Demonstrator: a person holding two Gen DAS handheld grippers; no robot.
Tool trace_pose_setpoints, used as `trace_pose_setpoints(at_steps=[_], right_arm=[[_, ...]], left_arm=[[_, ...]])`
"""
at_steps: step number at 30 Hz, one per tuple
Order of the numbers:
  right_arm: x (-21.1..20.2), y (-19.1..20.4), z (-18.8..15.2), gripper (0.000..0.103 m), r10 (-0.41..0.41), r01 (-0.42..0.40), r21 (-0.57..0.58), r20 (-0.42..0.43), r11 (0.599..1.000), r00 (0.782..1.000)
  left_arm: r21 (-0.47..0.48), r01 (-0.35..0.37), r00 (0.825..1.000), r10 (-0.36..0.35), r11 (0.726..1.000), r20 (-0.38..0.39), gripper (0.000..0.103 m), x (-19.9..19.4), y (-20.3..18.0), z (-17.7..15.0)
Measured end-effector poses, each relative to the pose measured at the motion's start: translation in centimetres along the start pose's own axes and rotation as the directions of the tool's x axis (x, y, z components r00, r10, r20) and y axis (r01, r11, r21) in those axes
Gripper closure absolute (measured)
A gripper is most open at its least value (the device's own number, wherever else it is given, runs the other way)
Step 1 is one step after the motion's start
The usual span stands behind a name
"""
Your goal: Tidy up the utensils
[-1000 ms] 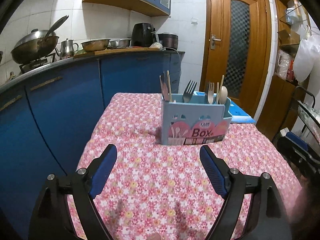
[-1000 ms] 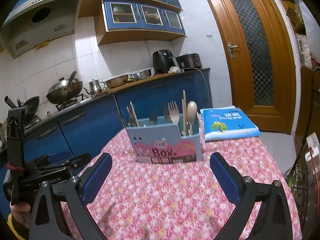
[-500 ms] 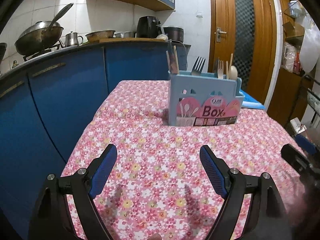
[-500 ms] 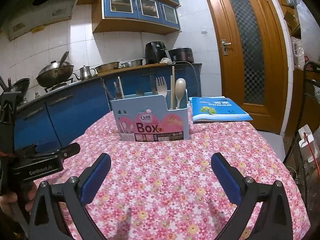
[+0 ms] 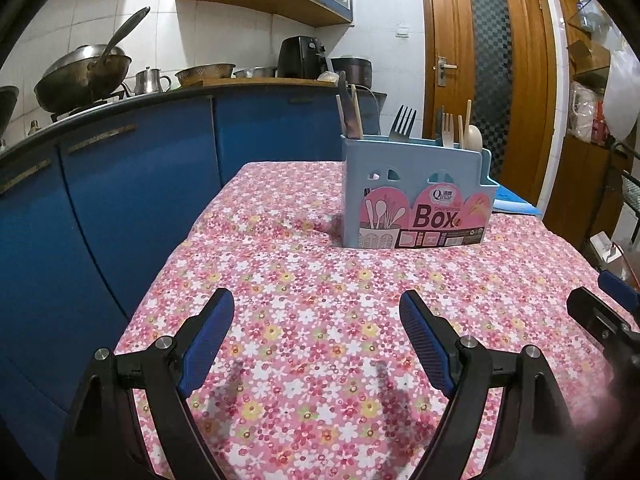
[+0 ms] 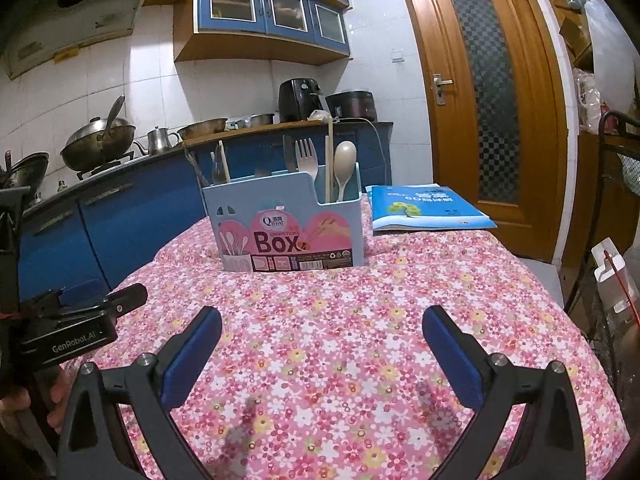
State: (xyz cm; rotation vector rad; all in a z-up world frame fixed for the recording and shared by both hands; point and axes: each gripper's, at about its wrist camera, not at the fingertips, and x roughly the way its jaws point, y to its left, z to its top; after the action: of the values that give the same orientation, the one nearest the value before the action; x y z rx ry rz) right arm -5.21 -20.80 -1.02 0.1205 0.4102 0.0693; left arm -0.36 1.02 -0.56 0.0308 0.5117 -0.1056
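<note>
A light blue utensil box (image 5: pixel 416 196) (image 6: pixel 286 224) with a pink "Box" label stands upright on the flowered tablecloth (image 5: pixel 320 300) (image 6: pixel 360 320). Forks, chopsticks and a pale spoon (image 6: pixel 345 160) stick up out of it. My left gripper (image 5: pixel 316 312) hangs low over the cloth in front of the box, open, nothing between its blue pads. My right gripper (image 6: pixel 322 328) is likewise open and empty, short of the box. The left gripper's body shows at the left edge of the right wrist view.
A blue book (image 6: pixel 420 208) lies on the table behind the box to the right. Blue kitchen cabinets (image 5: pixel 120 200) with a wok (image 5: pixel 80 80), kettle and bowls run along the left. A wooden door (image 6: pixel 488 100) stands behind; a wire rack (image 6: pixel 616 200) is at the right.
Both grippers have sunk closer to the tablecloth, so the box sits higher and larger in both views. Their jaws stayed equally wide.
</note>
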Motion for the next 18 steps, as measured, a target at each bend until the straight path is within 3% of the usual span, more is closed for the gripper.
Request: trace_pose_setpoints(at_steps=[18], right_arm=[[0.02,0.02,-0.05,0.001,0.000,0.000,-0.001,-0.001,1.000,1.000]], left_arm=[[0.005,0.018,1.000,-0.018,1.000,-0.017,0.017,0.37,-0.25,-0.14]])
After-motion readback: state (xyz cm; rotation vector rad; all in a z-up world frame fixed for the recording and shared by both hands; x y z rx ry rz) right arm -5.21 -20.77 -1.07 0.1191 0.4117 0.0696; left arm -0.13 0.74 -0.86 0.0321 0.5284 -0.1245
